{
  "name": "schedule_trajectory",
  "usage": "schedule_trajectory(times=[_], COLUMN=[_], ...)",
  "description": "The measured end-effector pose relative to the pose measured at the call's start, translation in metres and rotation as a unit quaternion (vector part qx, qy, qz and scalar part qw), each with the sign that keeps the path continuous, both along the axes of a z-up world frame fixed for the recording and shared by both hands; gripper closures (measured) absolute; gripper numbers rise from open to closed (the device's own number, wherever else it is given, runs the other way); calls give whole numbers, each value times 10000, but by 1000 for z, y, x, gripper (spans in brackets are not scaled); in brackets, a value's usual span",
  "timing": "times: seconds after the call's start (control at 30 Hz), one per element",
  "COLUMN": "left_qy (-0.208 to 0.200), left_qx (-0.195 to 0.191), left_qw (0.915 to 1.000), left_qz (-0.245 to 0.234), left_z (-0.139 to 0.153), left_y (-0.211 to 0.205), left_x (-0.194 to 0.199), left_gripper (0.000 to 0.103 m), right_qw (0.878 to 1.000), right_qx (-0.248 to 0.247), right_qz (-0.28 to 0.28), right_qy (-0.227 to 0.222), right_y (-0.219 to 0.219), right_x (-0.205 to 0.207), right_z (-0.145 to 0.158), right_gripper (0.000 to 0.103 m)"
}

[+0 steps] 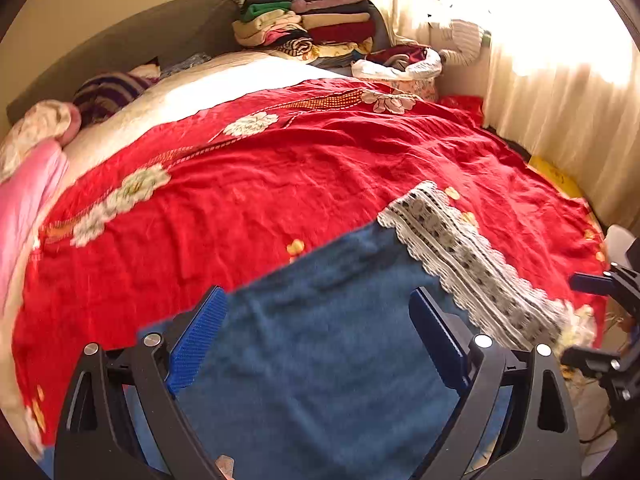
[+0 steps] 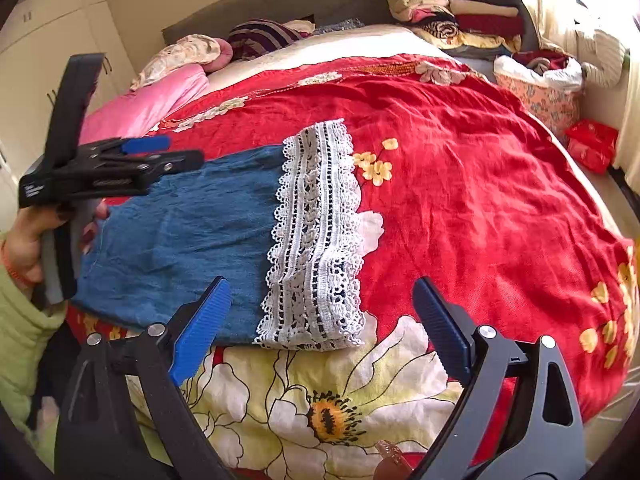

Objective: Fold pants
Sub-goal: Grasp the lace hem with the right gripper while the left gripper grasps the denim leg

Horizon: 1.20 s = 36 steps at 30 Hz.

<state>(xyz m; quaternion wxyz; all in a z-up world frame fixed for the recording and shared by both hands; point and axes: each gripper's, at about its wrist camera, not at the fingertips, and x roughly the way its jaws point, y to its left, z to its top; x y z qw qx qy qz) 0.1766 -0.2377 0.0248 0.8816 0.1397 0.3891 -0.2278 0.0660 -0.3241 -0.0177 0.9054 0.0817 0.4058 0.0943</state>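
Observation:
The blue pants [image 2: 188,232] lie folded flat on the red flowered bedspread [image 2: 460,168], their white lace hem [image 2: 316,240] pointing right. My right gripper [image 2: 320,328] hovers open over the near edge of the lace hem, with nothing pinched between its blue pads. A hand [image 2: 24,240] holds my left gripper [image 2: 168,152] above the pants' left end. In the left wrist view the left gripper [image 1: 320,336] stands open above the blue cloth [image 1: 320,360], the lace hem [image 1: 460,256] to its right, and part of the right gripper [image 1: 600,320] shows at the edge.
Stacked folded clothes [image 1: 312,20] sit by the dark headboard [image 1: 140,40]. A flowered basket of laundry [image 2: 540,88] stands at the bed's far right by the curtain [image 1: 560,100]. Pillows and a pink quilt [image 2: 144,104] lie far left. A wardrobe [image 2: 52,40] is beyond.

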Motion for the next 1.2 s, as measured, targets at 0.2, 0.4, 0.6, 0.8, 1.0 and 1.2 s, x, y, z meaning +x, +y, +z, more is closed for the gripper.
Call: schedule_trajectory(times=[0.2,0.4,0.6,0.8,1.0,1.2], left_qy=[126,751,1117,1420,1294,1146], left_qx=[167,-89,-681,-1262,-1174,-2202], left_qw=[9994,9953,9885,9773,9806,9654], left_qz=[-270,-599,-759,-938,-894,-805], left_z=[-13,-41,-62,-68,-60,-30], left_y=[-28,-48,-40,-40,-46,0], left_x=[29,60,76,68,63,61], left_gripper=[11,13,19,72,87,91], right_qw=[9993,9977,9959,9950,9950,9930], right_qx=[319,574,828,939,993,794], right_qz=[-50,-110,-127,-172,90,685], right_qy=[184,330,339,294,62,-545], right_y=[0,3,8,10,14,50], right_x=[4,10,13,18,22,18], right_z=[-13,-26,-35,-38,-24,17], right_gripper=[17,17,17,51,79,80])
